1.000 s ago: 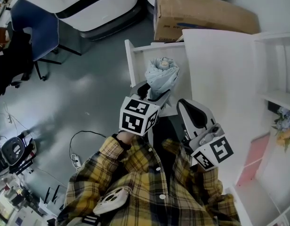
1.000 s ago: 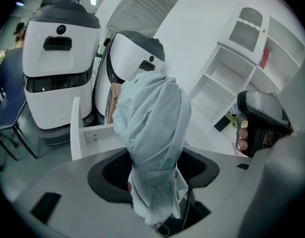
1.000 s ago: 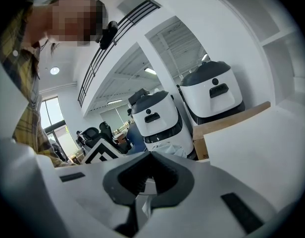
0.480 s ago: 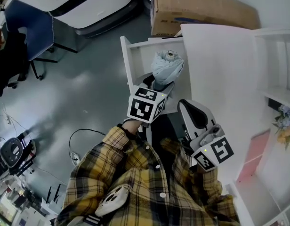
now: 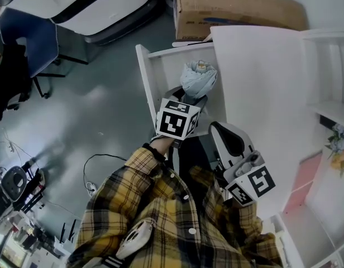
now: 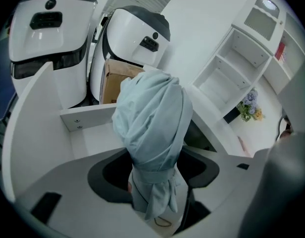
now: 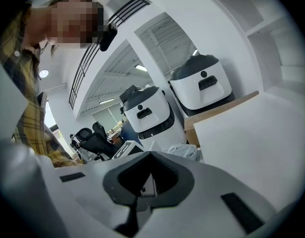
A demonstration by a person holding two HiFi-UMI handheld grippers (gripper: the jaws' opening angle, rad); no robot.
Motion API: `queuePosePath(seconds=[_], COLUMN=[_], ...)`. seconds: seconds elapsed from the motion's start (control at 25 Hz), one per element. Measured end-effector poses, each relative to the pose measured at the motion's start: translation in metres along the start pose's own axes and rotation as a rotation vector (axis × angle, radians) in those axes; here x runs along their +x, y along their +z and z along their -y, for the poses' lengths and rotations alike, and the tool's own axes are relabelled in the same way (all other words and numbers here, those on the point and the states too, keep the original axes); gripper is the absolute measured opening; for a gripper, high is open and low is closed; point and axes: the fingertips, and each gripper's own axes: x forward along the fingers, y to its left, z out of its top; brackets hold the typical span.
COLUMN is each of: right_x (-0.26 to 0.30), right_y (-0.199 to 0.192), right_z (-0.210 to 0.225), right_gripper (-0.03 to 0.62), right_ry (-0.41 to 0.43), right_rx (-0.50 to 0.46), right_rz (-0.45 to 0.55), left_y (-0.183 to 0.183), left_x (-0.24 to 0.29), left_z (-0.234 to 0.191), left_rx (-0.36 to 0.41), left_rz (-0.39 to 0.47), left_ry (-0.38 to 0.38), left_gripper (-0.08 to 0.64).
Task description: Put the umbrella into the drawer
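At the far left a blue chair (image 5: 29, 38) stands on the grey floor (image 5: 99, 110), where a dark cable (image 5: 96, 166) loops near the person's yellow plaid shirt (image 5: 161, 211). Large white machines (image 5: 88, 1) line the top of the room, with a cardboard box (image 5: 233, 10) beside them. Just below the box, the white drawer (image 5: 144, 77) is pulled open from the desk (image 5: 256, 82). The left hand-held gripper (image 6: 155, 182) pinches the lower part of the pale blue folded umbrella (image 6: 150, 118), holding it upright over the open drawer. Whether the umbrella touches the drawer bottom cannot be told. Next comes the right hand-held gripper (image 7: 147, 177), near the desk's front edge, jaws pressed together on nothing. At the far right white shelves (image 5: 328, 71) hold a bunch of flowers (image 5: 340, 149).
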Motion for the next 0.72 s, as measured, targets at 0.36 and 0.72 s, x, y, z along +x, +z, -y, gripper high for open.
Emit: queuePosePath(seconds=[0.36,0.72], right_x=[0.000,0.003], right_y=[-0.008,-0.011], right_z=[0.005,0.011], right_gripper=[0.016,0.016], right_ry=[-0.013,-0.033], right_rx=[0.028,0.055], right_rz=[-0.007,-0.008], left_y=[-0.005,-0.026], left_x=[0.029,0.048], left_z=[-0.020,-0.039], left_rx=[-0.091,-0.131], left_rz=[-0.029,-0.097], left_ry=[0.009,0.039], left_gripper=[0.293,0.275])
